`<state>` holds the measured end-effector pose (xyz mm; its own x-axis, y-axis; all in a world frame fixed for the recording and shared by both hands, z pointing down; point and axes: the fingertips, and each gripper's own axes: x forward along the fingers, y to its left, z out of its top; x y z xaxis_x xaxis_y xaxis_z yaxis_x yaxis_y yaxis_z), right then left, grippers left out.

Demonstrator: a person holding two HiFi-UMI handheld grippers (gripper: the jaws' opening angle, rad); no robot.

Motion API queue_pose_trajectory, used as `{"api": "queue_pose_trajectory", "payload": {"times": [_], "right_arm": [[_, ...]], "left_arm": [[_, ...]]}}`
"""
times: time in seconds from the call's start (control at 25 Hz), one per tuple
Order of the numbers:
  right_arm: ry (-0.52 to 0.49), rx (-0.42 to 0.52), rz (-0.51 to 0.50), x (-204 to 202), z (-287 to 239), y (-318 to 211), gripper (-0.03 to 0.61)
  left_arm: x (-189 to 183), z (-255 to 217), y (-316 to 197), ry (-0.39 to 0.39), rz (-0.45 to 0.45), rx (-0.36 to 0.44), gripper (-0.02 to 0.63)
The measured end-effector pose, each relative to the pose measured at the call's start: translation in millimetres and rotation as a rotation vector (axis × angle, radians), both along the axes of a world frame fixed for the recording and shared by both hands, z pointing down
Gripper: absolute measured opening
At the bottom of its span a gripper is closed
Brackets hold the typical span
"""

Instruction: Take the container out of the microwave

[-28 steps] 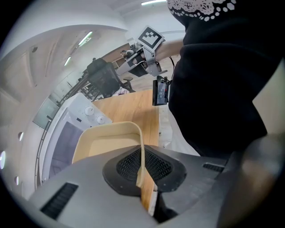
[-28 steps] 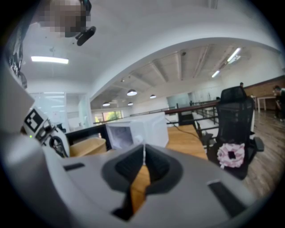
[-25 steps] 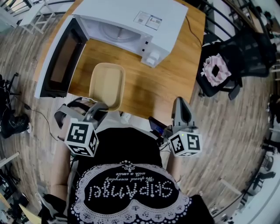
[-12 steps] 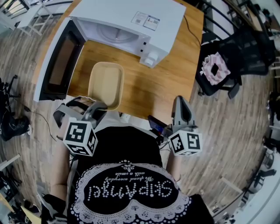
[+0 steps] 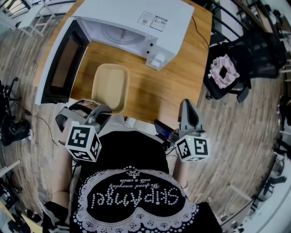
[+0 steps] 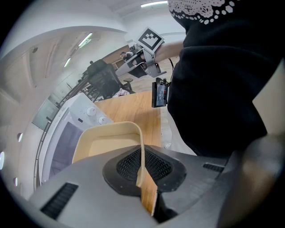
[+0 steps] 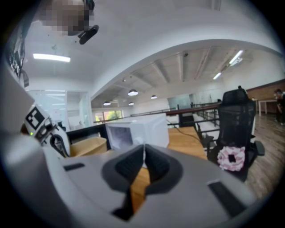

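Head view has the container lying lengthwise on the tabletop between microwave and left tool; left gripper view shows that tool pinching its near rim; right gripper view shows the right tool closed, empty.

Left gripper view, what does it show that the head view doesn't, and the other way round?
Only the left gripper view: the left gripper pinching the container by its thin rim, pads pressed on it. Only the head view: the sticker on top of the microwave. Both: container, microwave, wooden table, right gripper.
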<state>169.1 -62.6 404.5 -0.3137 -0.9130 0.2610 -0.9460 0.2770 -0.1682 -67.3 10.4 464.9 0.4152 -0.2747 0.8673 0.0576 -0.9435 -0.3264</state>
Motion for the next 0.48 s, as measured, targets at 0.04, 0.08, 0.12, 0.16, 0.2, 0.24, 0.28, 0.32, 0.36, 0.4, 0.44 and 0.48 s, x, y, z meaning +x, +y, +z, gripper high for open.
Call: {"api": "queue_pose_trajectory", "payload": {"times": [0.04, 0.08, 0.12, 0.16, 0.2, 0.24, 0.28, 0.32, 0.36, 0.4, 0.44, 0.48], "right_arm": [[0.001, -0.001, -0.001, 0.0, 0.0, 0.3, 0.034], [0.002, -0.001, -0.002, -0.1, 0.1, 0.5, 0.034], [0.002, 0.000, -0.003, -0.3, 0.1, 0.9, 0.034], [0.003, 0.000, -0.003, -0.6, 0.1, 1.2, 0.034], [0.004, 0.000, -0.003, -0.8, 0.2, 1.7, 0.034], [0.005, 0.000, -0.003, -0.9, 0.2, 2.2, 0.034], [0.006, 0.000, -0.002, -0.9, 0.1, 2.6, 0.034], [0.007, 0.000, -0.002, -0.7, -0.1, 3.0, 0.034], [0.008, 0.000, -0.001, -0.6, -0.2, 3.3, 0.034], [0.008, 0.000, 0.000, -0.5, -0.4, 3.7, 0.034], [0.009, 0.000, 0.001, -0.6, -0.5, 4.0, 0.034], [0.009, 0.000, 0.001, -0.7, -0.7, 4.3, 0.034]], "left_arm": [[0.3, -0.1, 0.2, 0.001, 0.000, 0.000, 0.037], [0.4, -0.2, 0.4, 0.002, 0.001, 0.000, 0.037], [0.5, -0.1, 0.7, 0.003, 0.001, 0.000, 0.037], [0.3, 0.0, 0.9, 0.004, 0.001, 0.000, 0.037], [0.0, 0.2, 1.2, 0.004, 0.001, 0.001, 0.037], [-0.2, 0.2, 1.4, 0.005, 0.001, 0.001, 0.037], [-0.3, 0.2, 1.5, 0.006, 0.002, 0.002, 0.037], [-0.4, 0.0, 1.6, 0.008, 0.001, 0.003, 0.037], [-0.6, -0.2, 1.6, 0.009, 0.001, 0.005, 0.037], [-0.9, -0.4, 1.5, 0.009, 0.000, 0.006, 0.037], [-1.2, -0.6, 1.4, 0.009, 0.000, 0.008, 0.037], [-1.4, -0.8, 1.2, 0.009, 0.000, 0.010, 0.037]]}}
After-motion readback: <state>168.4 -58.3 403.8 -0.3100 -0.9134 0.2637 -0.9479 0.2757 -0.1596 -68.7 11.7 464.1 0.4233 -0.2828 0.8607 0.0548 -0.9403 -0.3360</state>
